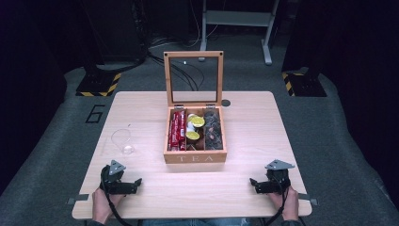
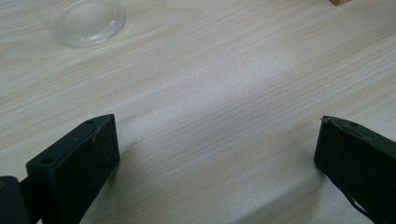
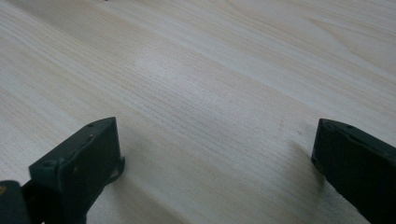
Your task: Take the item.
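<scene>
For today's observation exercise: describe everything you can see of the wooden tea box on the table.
The tea box is light wood, square, marked TEA on its front. Its hinged lid, a wooden frame around a clear pane, stands upright and open. Three compartments hold red packets, yellow-topped pods and dark items. It sits mid-table; nothing grips it.

The high view looks forward and down over my table (image 1: pixel 244 113). My gripper views skim it closely; the left shares the glass (image 2: pixel 88 21) beside it.
</scene>
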Available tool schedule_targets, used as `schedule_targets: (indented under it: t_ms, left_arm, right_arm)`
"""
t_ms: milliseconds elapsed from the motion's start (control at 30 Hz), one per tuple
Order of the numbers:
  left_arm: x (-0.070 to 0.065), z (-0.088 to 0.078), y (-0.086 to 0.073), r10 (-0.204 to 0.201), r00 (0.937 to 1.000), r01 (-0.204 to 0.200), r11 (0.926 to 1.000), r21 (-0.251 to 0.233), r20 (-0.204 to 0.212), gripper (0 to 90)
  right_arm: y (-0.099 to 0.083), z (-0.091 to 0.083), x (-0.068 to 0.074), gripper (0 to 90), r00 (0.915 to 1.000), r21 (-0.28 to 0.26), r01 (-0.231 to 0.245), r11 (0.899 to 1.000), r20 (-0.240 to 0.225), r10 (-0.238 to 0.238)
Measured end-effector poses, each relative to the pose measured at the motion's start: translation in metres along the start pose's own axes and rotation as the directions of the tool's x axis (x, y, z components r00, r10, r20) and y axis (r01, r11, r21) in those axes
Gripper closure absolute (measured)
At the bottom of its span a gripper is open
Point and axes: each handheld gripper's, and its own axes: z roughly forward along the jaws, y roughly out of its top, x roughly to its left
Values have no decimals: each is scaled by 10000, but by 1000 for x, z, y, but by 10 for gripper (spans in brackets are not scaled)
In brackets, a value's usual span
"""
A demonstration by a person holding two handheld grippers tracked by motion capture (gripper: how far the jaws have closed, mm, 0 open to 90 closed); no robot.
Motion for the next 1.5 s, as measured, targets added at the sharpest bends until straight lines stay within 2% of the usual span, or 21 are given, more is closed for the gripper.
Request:
schedule_targets:
  t_ms: [233, 300, 467, 667, 833, 933, 1200, 1233, 1267, 1500]
  left_arm:
    - [-1, -2, 2, 67, 9995, -69, 9999, 81, 304, 0]
    - [-2, -2, 3, 37, 9995, -36, 10000, -43, 327, 0]
    - [-5, -9, 9, 330, 9985, -332, 9994, 54, 426, 1]
    - [-9, -15, 18, 480, 9977, -472, 9987, -178, 486, 7]
    - [-12, -19, 27, 719, 9954, -712, 9974, -126, 632, 12]
    - [-16, -19, 32, 875, 9946, -866, 9961, -186, 564, 15]
    - [-26, -19, 48, 1406, 9868, -1401, 9901, -110, 803, 21]
    - [-27, -20, 50, 1516, 9844, -1521, 9884, -12, 897, 21]
    - [-28, -19, 52, 1550, 9838, -1544, 9879, -136, 896, 21]
    - [-35, -21, 66, 1765, 9777, -1755, 9843, -185, 1138, 27]
  right_arm:
    - [0, 0, 0, 5, 10000, 17, 2, 10000, -2, -2]
    - [0, 0, 0, 6, 10000, -45, -4, 10000, 31, 4]
    - [0, 0, 0, 6, 10000, -52, -14, 10000, 16, 14]
    - [0, 0, 0, 5, 10000, 17, 0, 10000, -2, 0]
    - [0, 0, 0, 6, 10000, 13, -6, 10000, 3, 6]
    - [0, 0, 0, 6, 10000, 11, 11, 10000, -5, -11]
    - [0, 0, 0, 6, 10000, 4, 29, 10000, -14, -29]
    - [0, 0, 0, 6, 10000, 4, 29, 10000, -14, -29]
    - [0, 0, 0, 6, 10000, 9, 14, 10000, -13, -14]
    - [0, 0, 0, 6, 10000, 1, 30, 10000, -12, -30]
